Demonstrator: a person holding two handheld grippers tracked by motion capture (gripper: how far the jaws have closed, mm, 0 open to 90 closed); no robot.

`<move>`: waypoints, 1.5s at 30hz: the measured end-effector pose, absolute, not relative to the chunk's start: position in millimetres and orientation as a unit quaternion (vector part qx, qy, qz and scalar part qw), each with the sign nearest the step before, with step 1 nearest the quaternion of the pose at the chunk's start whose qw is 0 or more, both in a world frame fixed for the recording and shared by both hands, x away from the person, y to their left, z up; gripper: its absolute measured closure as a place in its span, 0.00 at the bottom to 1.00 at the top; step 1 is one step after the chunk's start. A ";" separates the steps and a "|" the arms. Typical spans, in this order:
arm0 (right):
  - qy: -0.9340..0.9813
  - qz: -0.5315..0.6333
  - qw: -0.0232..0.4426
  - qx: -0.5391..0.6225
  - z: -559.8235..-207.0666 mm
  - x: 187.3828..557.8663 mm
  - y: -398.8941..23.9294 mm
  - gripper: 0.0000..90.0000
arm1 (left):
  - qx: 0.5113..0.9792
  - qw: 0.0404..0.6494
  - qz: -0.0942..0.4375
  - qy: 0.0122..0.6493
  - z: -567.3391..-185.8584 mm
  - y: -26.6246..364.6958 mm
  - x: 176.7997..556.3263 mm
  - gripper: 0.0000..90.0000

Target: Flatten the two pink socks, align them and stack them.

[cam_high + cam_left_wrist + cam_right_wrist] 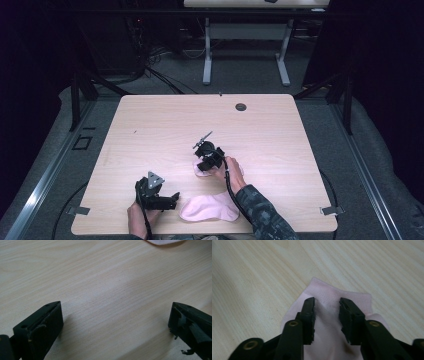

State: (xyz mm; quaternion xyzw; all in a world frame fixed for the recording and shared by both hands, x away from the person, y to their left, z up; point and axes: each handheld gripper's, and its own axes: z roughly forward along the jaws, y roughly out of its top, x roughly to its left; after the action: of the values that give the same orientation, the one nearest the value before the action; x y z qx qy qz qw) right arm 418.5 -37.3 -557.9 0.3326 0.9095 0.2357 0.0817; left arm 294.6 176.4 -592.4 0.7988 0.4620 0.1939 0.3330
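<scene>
A pink sock (322,287) lies flat on the pale wooden table (165,120), near its middle. My right gripper (327,301) comes down on the sock's near part, and a ridge of the cloth is bunched up between its two black jaws. From above, the right gripper (202,164) sits at the far end of that sock (199,171), with a hand behind it. A second pink sock (207,207) lies at the front edge. My left gripper (174,199) rests just left of it, jaws wide apart over bare wood (116,303). An edge of pink cloth (165,242) shows at the top of the left gripper view.
A round cable hole (241,106) sits near the table's far edge. Beyond the table stand another desk's white legs (207,55) on grey carpet, with cables on the floor. Bare wood spreads across the table's left and far parts.
</scene>
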 end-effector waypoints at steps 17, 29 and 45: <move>0.876 0.320 0.068 0.354 -541.1 413.8 -63.1 0.96 | 0.800 0.333 0.192 0.461 -592.0 176.8 295.1 0.00; 0.839 0.407 0.080 0.353 -492.1 391.4 -85.5 0.96 | 0.780 0.405 0.170 0.447 -572.3 163.9 297.0 0.01; 0.781 0.519 0.080 0.337 -435.8 362.5 -77.8 0.95 | 0.764 0.458 0.185 0.415 -548.6 100.3 309.7 0.28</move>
State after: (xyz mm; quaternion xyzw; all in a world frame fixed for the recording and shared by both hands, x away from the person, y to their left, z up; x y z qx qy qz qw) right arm 362.5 -77.8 -435.8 0.3366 0.7814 0.5193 0.0803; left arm 309.7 100.3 -548.6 0.7640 0.4155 0.1848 0.4577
